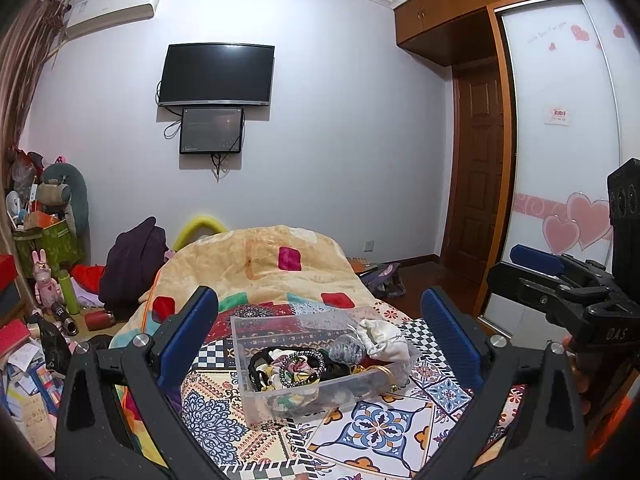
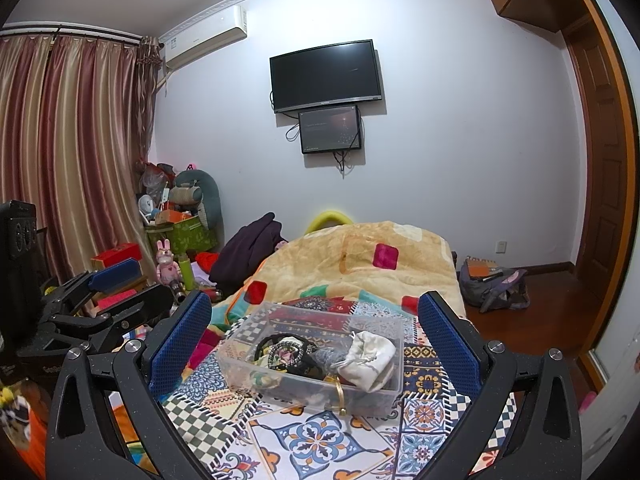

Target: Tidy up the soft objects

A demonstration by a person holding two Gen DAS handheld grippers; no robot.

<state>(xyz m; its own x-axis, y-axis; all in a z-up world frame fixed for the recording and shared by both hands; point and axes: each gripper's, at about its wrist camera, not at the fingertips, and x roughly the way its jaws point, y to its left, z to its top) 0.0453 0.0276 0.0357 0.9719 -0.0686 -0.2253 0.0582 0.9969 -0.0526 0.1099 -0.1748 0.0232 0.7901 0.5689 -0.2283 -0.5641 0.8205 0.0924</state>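
Note:
A clear plastic box (image 1: 248,360) (image 2: 236,354) sits on the patterned bed cover. It holds a white drawstring pouch (image 1: 382,338) (image 2: 370,356), a grey knitted piece (image 1: 348,346) (image 2: 326,356), several hair ties and scrunchies (image 1: 298,368) (image 2: 286,350) and a gold bangle (image 1: 382,372) (image 2: 340,394). My left gripper (image 1: 320,324) is open and empty, held above and behind the box. My right gripper (image 2: 316,322) is open and empty, likewise framing the box. The right gripper also shows at the right edge of the left wrist view (image 1: 560,280); the left gripper shows at the left of the right wrist view (image 2: 100,300).
A beige blanket (image 1: 260,260) (image 2: 360,256) lies heaped at the bed's far end. Dark clothing (image 1: 132,264) and clutter with plush toys (image 1: 60,200) fill the floor at left. A backpack (image 2: 492,284) lies on the wooden floor at right. A wardrobe (image 1: 560,120) stands at right.

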